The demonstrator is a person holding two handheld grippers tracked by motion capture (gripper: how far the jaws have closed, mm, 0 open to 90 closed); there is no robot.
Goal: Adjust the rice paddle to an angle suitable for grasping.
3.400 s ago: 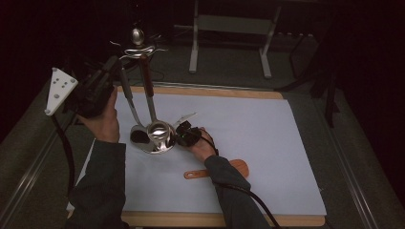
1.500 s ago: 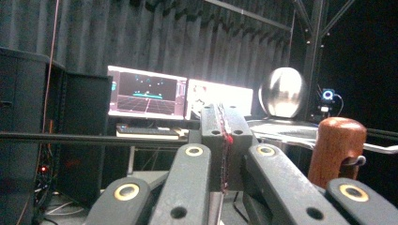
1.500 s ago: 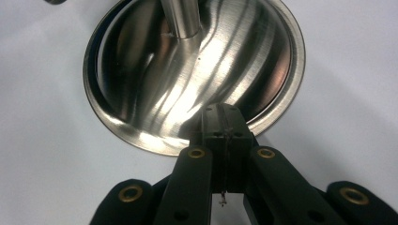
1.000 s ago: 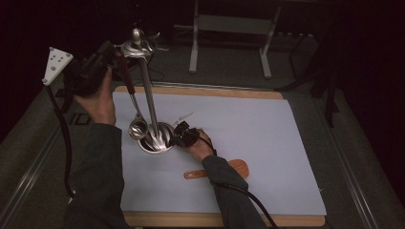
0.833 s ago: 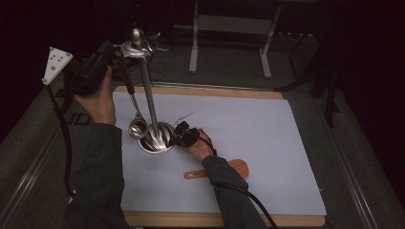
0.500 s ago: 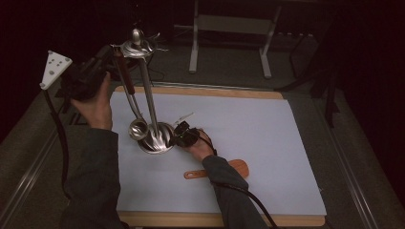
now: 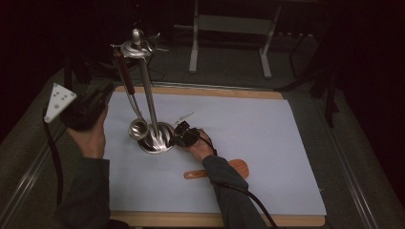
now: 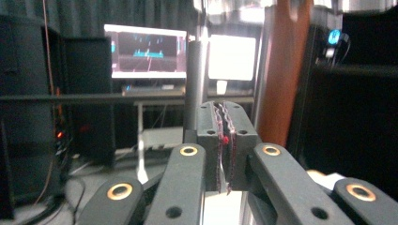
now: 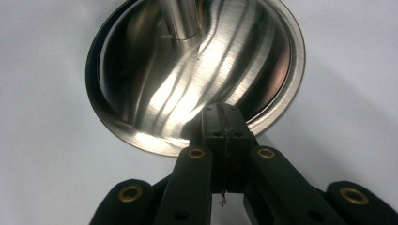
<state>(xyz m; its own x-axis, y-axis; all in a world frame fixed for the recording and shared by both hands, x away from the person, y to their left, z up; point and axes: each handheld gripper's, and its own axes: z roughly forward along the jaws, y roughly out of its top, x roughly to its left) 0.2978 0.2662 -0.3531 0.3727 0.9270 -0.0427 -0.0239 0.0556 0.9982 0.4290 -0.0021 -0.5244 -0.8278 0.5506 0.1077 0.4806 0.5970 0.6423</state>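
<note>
While your right gripper [image 7: 183,135] pressed its tips onto the rim of the steel stand base [image 7: 156,138], the high view showed your left gripper [image 7: 88,109] held off to the left of the utensil stand [image 7: 148,95], apart from it and above the table edge. You had a ladle [image 7: 138,128] hanging from the stand's top ring by its dark brown handle, its bowl low beside the base. A wooden spatula [image 7: 219,170] lay flat on the white mat [image 7: 267,143], near your right forearm and well apart from the stand. The mat covered a wooden board [image 7: 200,90].

Seen in the left gripper view, your left gripper [image 8: 226,140] had its jaws all but pressed together with a thin slit between the pads and nothing between them; they had just been opening slightly. The stand's steel pole [image 8: 195,84] rose behind the tips, and the ladle's brown handle [image 8: 284,70] stood close to the right of them, not touching.

Seen in the right gripper view, your right gripper [image 9: 224,123] had its jaws pressed fully together, gripping nothing, with the closed tips bearing on the near rim of the brushed steel base [image 9: 187,75]. That base sat flat on the white mat [image 9: 42,93].
</note>
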